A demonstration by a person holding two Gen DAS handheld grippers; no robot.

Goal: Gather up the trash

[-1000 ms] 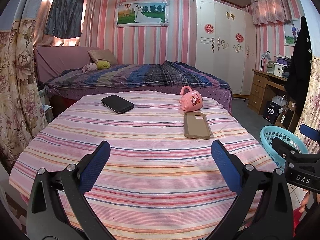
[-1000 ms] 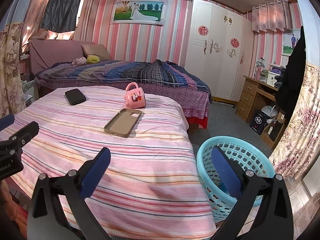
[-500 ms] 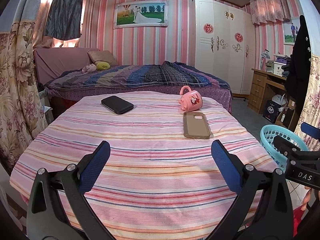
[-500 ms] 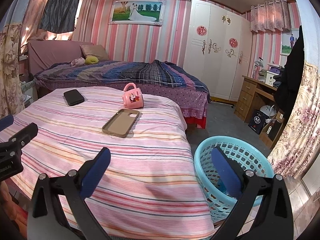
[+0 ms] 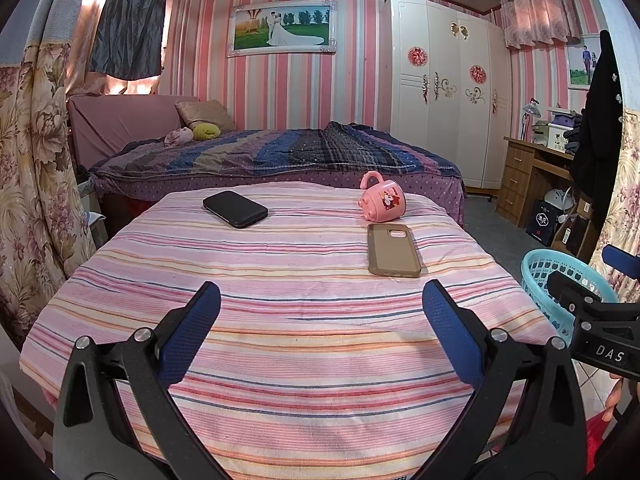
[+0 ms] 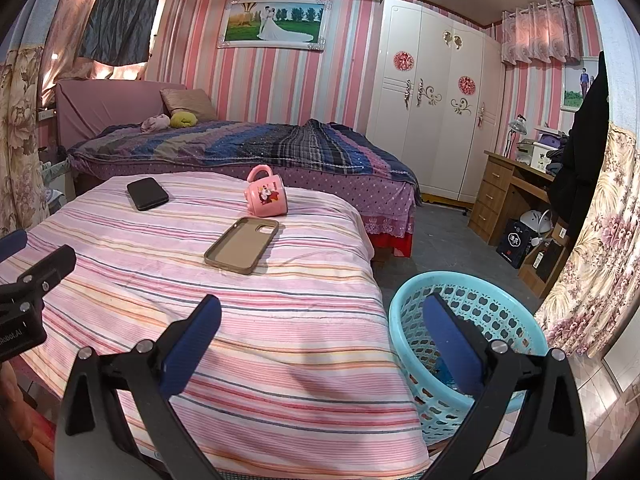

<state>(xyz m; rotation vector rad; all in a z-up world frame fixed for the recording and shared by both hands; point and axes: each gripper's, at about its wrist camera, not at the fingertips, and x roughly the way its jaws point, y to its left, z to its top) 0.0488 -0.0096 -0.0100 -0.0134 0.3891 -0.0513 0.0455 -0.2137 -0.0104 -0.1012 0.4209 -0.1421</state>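
My left gripper (image 5: 320,300) hangs open over the near part of a pink striped table cloth (image 5: 280,280), nothing between its blue pads. My right gripper (image 6: 320,312) is open too, held over the table's right front corner and the light blue basket (image 6: 500,308) on the floor beside it. On the cloth lie a black phone (image 5: 235,209), a tan phone case (image 5: 393,250) and a pink mug (image 5: 383,198) tipped on its side. Something blue shows at the basket's bottom (image 6: 444,372). No loose trash is visible on the cloth.
A bed with a dark striped blanket (image 5: 280,152) stands behind the table. A white wardrobe (image 5: 444,88) is at the back right, a wooden desk (image 5: 532,172) with boxes on the right, floral curtains (image 5: 28,184) at the left. Grey floor (image 6: 440,248) lies between bed and desk.
Both grippers have drifted slightly back and up from the table; they stay open and nothing on the cloth has moved.
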